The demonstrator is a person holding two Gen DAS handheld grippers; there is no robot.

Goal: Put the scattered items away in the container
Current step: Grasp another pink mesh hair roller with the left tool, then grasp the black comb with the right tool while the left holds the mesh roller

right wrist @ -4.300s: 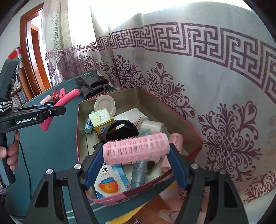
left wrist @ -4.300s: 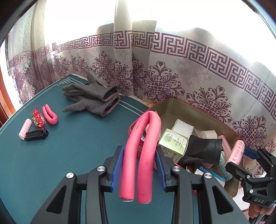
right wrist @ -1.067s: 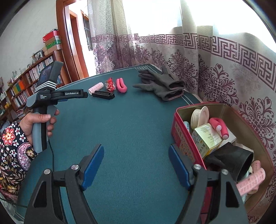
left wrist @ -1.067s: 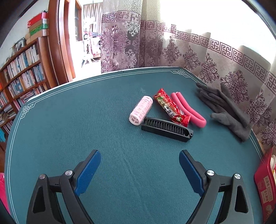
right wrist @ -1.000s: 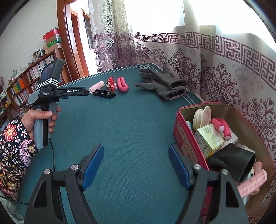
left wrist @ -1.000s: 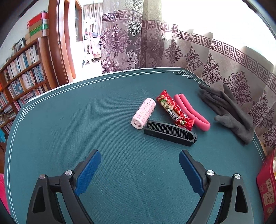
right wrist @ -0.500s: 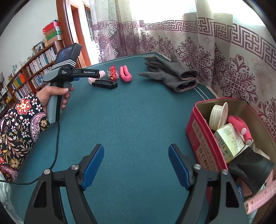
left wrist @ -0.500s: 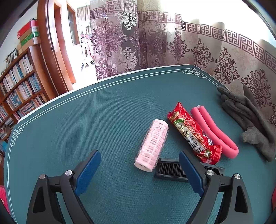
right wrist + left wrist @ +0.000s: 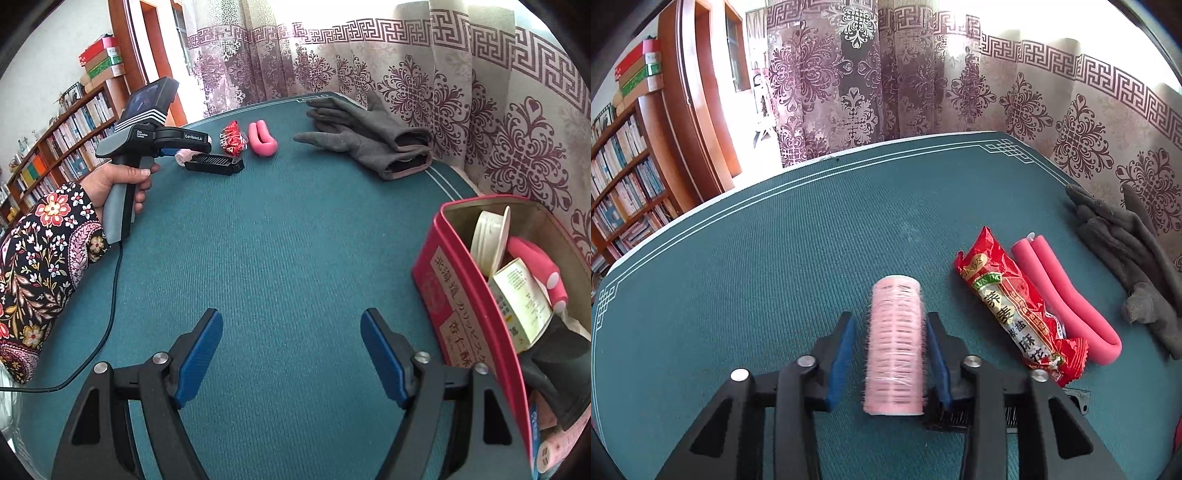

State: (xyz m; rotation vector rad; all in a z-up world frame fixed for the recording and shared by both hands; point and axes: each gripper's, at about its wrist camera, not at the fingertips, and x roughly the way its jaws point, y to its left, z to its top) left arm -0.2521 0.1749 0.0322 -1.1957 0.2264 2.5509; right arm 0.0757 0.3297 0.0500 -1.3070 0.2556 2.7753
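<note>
Step in hand: picking the pink hair roller [image 9: 895,345] off the green table [image 9: 768,280] with the left gripper [image 9: 891,354].
Left tongs: narrow and closing, the roller lying lengthwise between the 2 blue pads; the right pad looks to be touching its bristles, the left pad shows a thin gap.
Right tongs: the right gripper [image 9: 291,356] stands wide with nothing between its pads, over bare table.
Where the roller is: in the left wrist view at 6 o'clock, its long axis running toward 12 o'clock, its near end just beside the black comb [image 9: 1075,397].
Neighbours: the red snack packet [image 9: 1015,306] lies at 3 o'clock of the roller, the pink foam curler [image 9: 1067,291] just beyond it, the grey gloves [image 9: 1137,266] further toward 2 o'clock.
Container: the red tin [image 9: 465,295] sits at 3 o'clock in the right wrist view, well apart from the roller and already crowded.
Doing it well: let both pads seat on the roller's middle before lifting, in my judgement; a hollow bristled tube can squirm or roll if only 1 pad bites.
Lift: rise straight, so the comb under the right jaw is not dragged along.
Risk: too hard a squeeze may flatten the roller.
</note>
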